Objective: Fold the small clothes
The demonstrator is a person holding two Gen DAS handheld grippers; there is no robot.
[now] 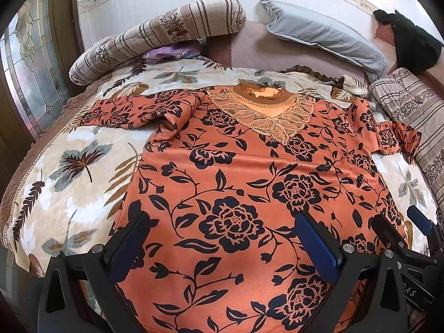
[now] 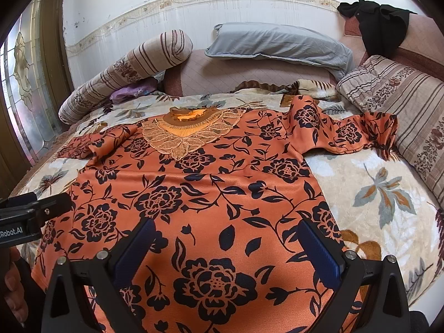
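An orange top with black flowers (image 1: 236, 183) lies flat, front up, on the bed, its lace collar (image 1: 266, 105) at the far end. Its left sleeve (image 1: 133, 108) is bunched and its right sleeve (image 1: 396, 136) is crumpled against a cushion. My left gripper (image 1: 224, 238) hovers open over the lower left of the top, holding nothing. My right gripper (image 2: 227, 247) is open over the lower right of the same top (image 2: 194, 194), also holding nothing. The right gripper (image 1: 402, 224) also shows at the right edge of the left wrist view.
A leaf-print blanket (image 1: 69, 183) covers the bed. At the head lie a rolled striped quilt (image 1: 155, 36), a grey pillow (image 1: 327, 36) and a black garment (image 1: 410, 41). A striped cushion (image 2: 402, 105) lines the right side. A glass door (image 1: 30, 63) stands at left.
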